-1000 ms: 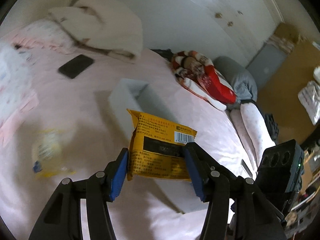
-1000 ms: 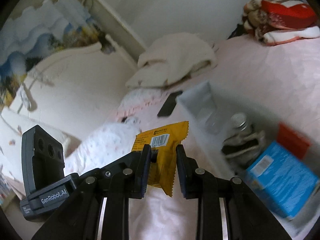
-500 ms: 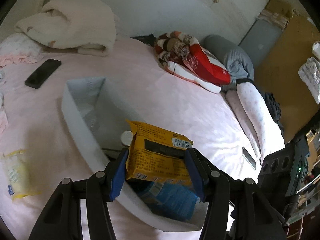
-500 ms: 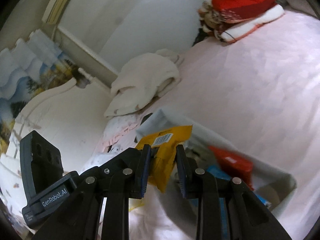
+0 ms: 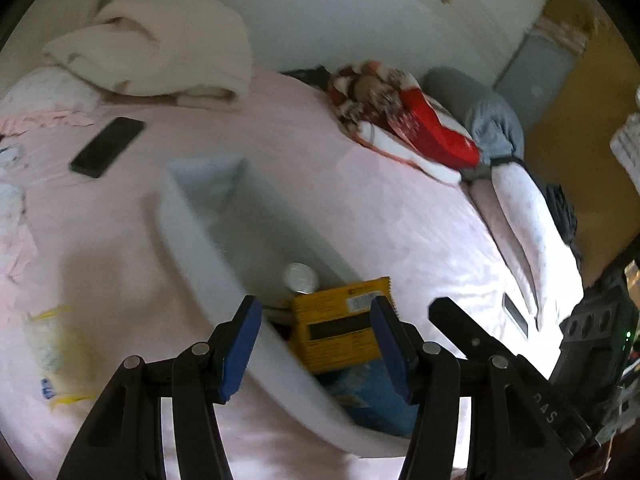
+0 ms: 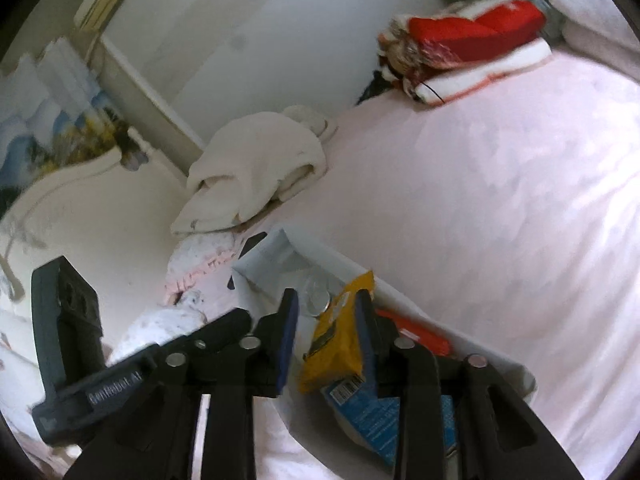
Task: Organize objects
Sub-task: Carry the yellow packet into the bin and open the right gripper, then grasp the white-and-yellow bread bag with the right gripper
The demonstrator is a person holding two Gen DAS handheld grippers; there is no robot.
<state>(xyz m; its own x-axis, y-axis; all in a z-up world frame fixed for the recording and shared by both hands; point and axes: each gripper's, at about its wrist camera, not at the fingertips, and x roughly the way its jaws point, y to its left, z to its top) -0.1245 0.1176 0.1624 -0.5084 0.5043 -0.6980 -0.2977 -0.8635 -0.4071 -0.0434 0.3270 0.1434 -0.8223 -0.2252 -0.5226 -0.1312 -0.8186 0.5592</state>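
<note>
A yellow snack packet (image 5: 338,330) lies inside the long white bin (image 5: 200,256) on the pink bed, on top of a blue package (image 5: 372,396) and next to a jar with a silver lid (image 5: 300,278). My left gripper (image 5: 316,340) is open, its blue pads spread wide just above the bin and the packet. My right gripper (image 6: 326,332) is also open over the bin (image 6: 400,292), with the yellow packet (image 6: 336,348) loose between its fingers. A red packet (image 6: 420,334) and the blue package (image 6: 376,412) lie in the bin beside it.
A black phone (image 5: 107,146) lies on the bed beyond the bin. A yellow-printed clear bag (image 5: 56,354) lies left of the bin. A cream blanket (image 5: 160,52), a red folded blanket (image 5: 404,128) and grey pillows sit at the far edge.
Both grippers have opened and let go of the yellow packet, which dropped into the bin. Both have moved closer over the bin.
</note>
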